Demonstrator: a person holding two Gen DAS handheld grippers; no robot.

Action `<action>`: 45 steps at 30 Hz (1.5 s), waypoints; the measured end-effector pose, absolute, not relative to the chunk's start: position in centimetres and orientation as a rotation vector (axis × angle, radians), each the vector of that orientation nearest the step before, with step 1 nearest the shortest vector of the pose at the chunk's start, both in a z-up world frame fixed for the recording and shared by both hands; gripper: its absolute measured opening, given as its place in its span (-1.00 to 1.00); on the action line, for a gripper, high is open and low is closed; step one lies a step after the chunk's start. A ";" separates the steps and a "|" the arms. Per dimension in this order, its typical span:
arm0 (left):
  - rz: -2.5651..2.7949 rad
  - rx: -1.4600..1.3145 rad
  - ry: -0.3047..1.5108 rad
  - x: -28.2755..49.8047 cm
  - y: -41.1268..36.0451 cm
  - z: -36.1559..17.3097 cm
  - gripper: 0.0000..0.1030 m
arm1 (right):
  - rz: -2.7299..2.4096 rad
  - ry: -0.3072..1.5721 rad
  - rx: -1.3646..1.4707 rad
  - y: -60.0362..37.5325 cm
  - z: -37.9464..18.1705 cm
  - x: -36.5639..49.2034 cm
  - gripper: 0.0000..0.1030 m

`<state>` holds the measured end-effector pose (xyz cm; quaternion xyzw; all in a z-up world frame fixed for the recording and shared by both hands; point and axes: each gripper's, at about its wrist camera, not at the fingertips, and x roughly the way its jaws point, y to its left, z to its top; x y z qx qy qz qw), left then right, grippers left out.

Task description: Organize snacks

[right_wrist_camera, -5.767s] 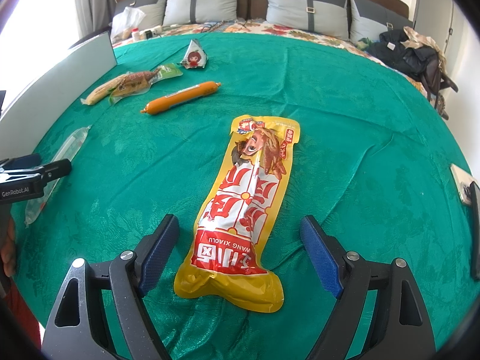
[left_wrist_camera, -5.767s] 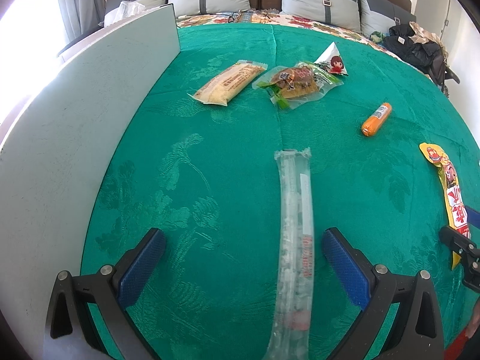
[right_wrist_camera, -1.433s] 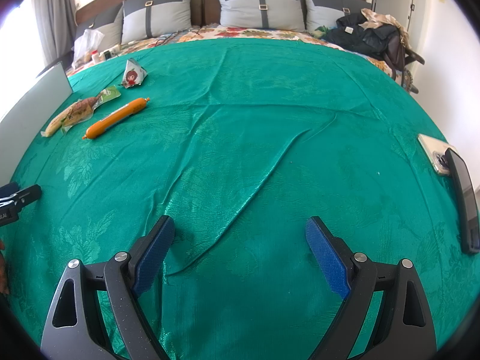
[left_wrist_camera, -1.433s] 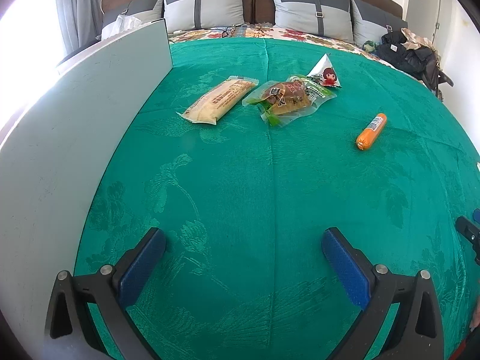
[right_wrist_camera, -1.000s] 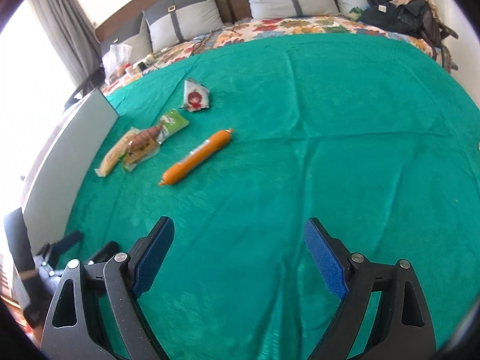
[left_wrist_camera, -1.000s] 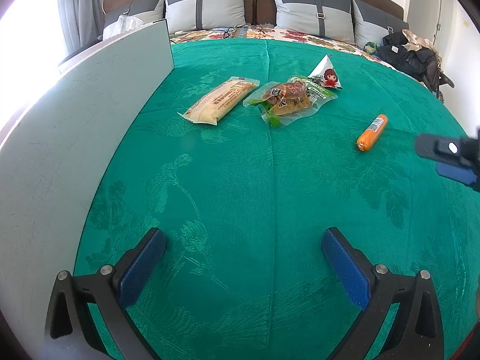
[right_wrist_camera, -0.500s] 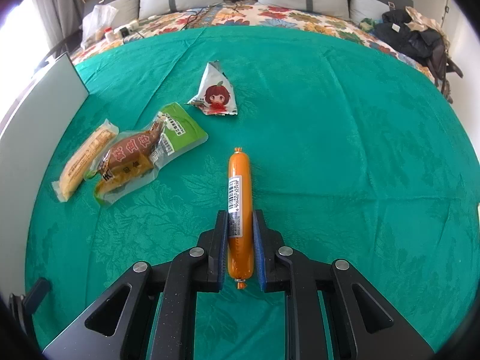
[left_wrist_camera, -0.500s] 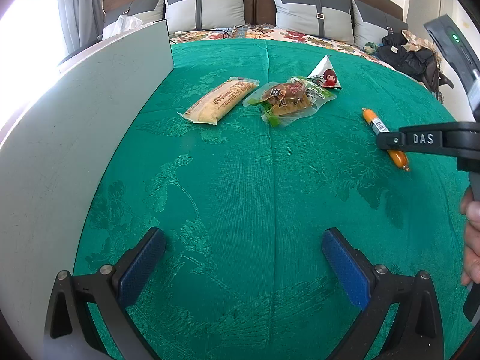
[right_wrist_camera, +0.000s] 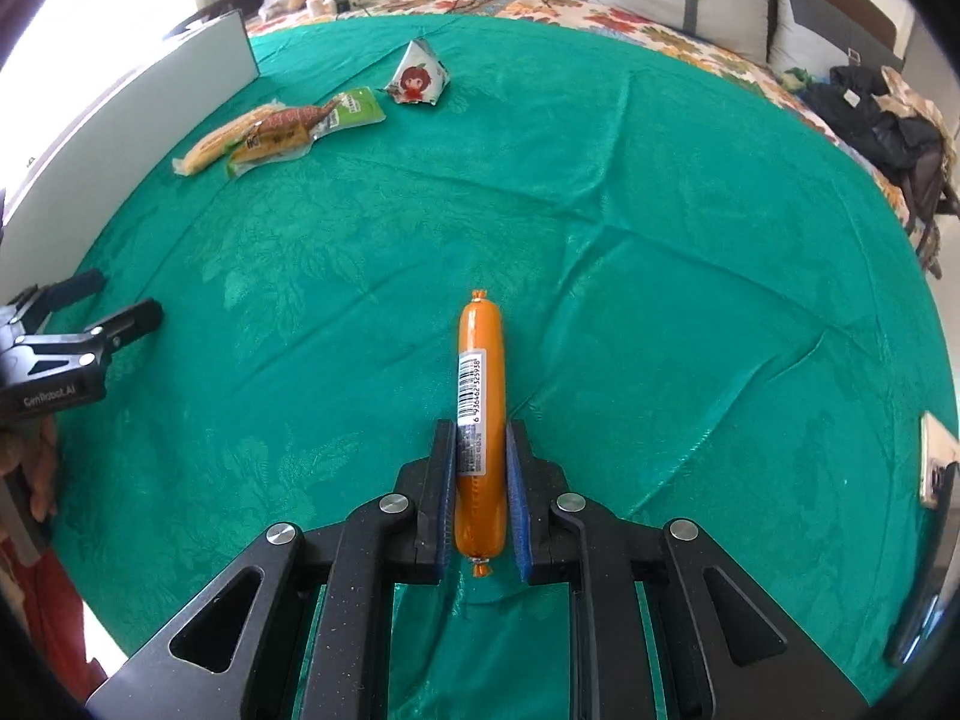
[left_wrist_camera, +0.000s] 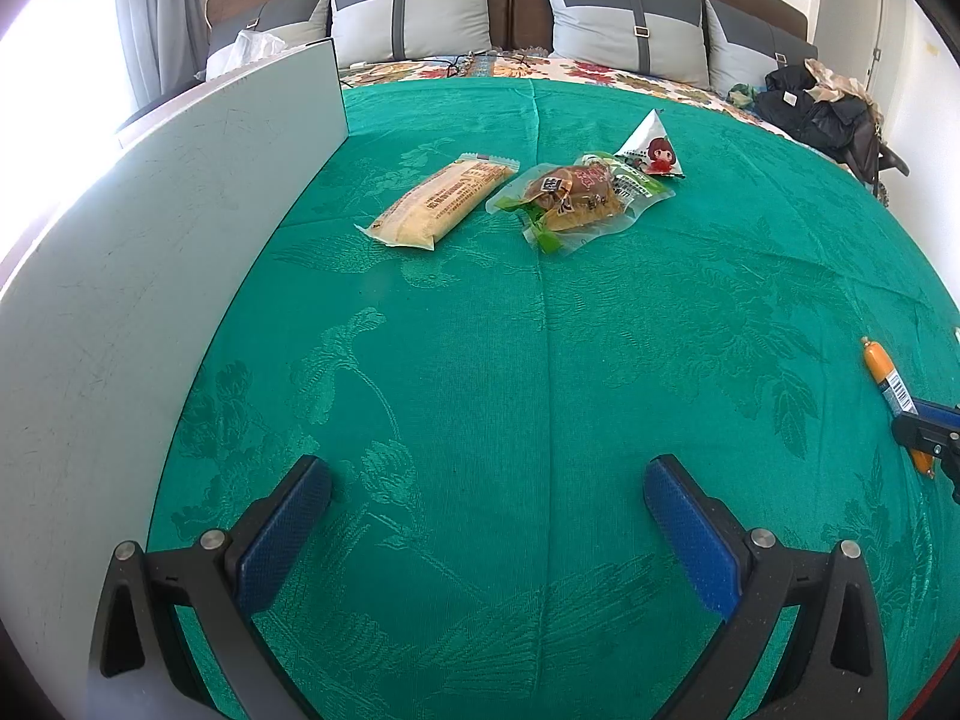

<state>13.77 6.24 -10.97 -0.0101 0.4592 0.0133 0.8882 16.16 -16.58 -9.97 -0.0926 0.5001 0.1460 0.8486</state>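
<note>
My right gripper (right_wrist_camera: 480, 456) is shut on an orange sausage stick (right_wrist_camera: 480, 396) and holds it over the green cloth; the sausage also shows at the right edge of the left wrist view (left_wrist_camera: 888, 384). My left gripper (left_wrist_camera: 486, 498) is open and empty, low over the cloth, and shows in the right wrist view (right_wrist_camera: 84, 324). Far ahead lie a beige bread bar (left_wrist_camera: 441, 201), a green-edged meat pack (left_wrist_camera: 576, 198) and a white triangular pack with a cartoon girl (left_wrist_camera: 654, 147).
A white upright board (left_wrist_camera: 150, 252) runs along the left side of the cloth. Pillows (left_wrist_camera: 420, 18) line the headboard behind. A black bag (left_wrist_camera: 828, 114) sits at the far right. A phone (right_wrist_camera: 936, 468) lies at the right edge.
My right gripper has drawn back toward the near right with the sausage held in it. The left gripper has not moved.
</note>
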 end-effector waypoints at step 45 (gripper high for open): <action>-0.120 0.237 1.115 24.7 3.4 -7.4 0.99 | 0.287 0.916 -0.133 -16.3 -11.3 15.3 0.62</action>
